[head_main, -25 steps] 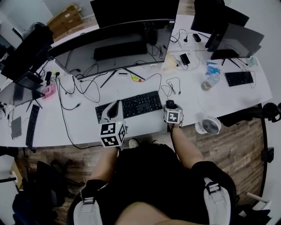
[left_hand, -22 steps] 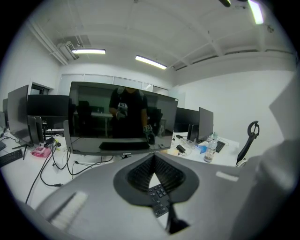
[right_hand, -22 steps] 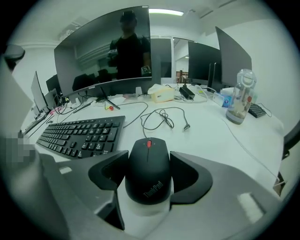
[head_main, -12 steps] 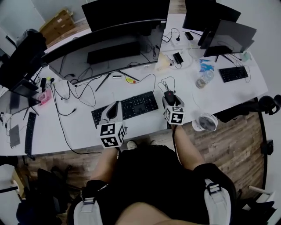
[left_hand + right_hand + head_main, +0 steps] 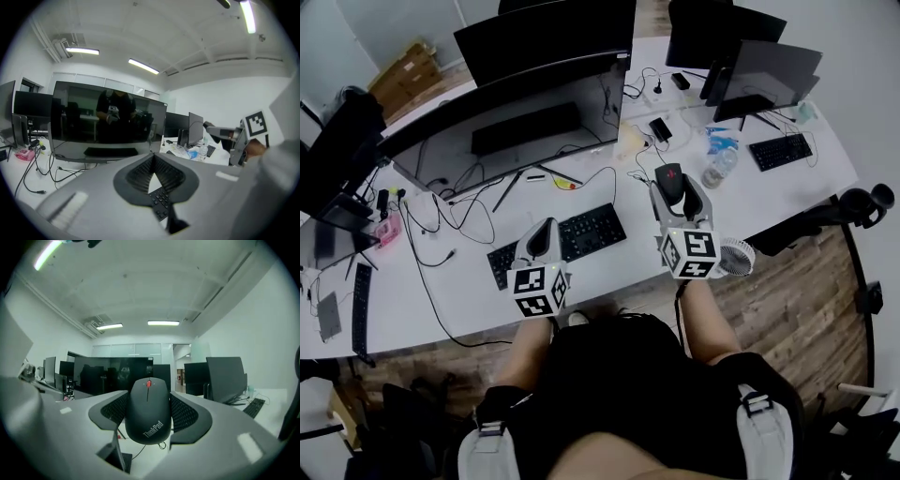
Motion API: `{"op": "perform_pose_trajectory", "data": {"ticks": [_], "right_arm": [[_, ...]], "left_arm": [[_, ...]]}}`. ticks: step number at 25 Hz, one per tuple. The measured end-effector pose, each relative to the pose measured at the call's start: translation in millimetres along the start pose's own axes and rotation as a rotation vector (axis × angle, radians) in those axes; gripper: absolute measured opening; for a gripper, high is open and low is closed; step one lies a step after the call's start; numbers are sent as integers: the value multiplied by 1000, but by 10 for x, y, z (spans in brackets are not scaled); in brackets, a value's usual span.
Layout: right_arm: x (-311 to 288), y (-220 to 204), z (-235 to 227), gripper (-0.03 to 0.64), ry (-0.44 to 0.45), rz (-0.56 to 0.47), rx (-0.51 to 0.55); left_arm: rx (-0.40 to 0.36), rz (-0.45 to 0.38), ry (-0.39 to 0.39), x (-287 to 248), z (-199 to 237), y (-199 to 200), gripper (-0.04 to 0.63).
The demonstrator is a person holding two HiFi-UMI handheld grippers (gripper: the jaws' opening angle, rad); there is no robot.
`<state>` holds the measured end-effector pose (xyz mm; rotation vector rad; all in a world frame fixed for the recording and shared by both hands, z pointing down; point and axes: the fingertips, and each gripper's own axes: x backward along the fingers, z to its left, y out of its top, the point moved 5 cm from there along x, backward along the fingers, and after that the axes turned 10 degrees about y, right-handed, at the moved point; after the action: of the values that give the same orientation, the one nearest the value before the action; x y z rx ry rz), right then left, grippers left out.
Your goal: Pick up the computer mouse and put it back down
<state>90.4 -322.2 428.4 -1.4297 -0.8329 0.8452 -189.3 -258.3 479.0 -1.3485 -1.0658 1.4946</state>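
Observation:
The black computer mouse with a red scroll wheel sits clamped between the ribbed pads of my right gripper. In the head view the mouse is lifted well above the white desk, held in the right gripper. My left gripper hovers over the left end of the black keyboard. Its jaws are closed together with nothing between them. The left gripper shows the keyboard through a small gap below its pads.
A wide curved monitor stands behind the keyboard, with loose cables around its stand. To the right lie a water bottle, a phone, a second keyboard and more monitors. A small white fan stands near the desk's front edge.
My right gripper has risen from the desk with the mouse in it, coming up toward the camera. The left gripper has hardly moved. The head view has shifted slightly.

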Motion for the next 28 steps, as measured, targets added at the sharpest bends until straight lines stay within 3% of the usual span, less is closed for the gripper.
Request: {"op": "perform_pose_trajectory", "data": {"ticks": [6,13,18,28], "right_arm": [[192,516,29,268,-4,-128,54],[145,330,-17,268,-12,-75,43],[-52,-200,-107,268,-13,59,1],[-117,-1902,-170,268,-20,485,-102]], "left_arm": [[1,-25,-17,-13,-46,69,54],[-4,-35,-18,5,-60,87,54],[-5,-43,-4,12,-36,116,54],[0,-61,32,48,60,142,54]]}}
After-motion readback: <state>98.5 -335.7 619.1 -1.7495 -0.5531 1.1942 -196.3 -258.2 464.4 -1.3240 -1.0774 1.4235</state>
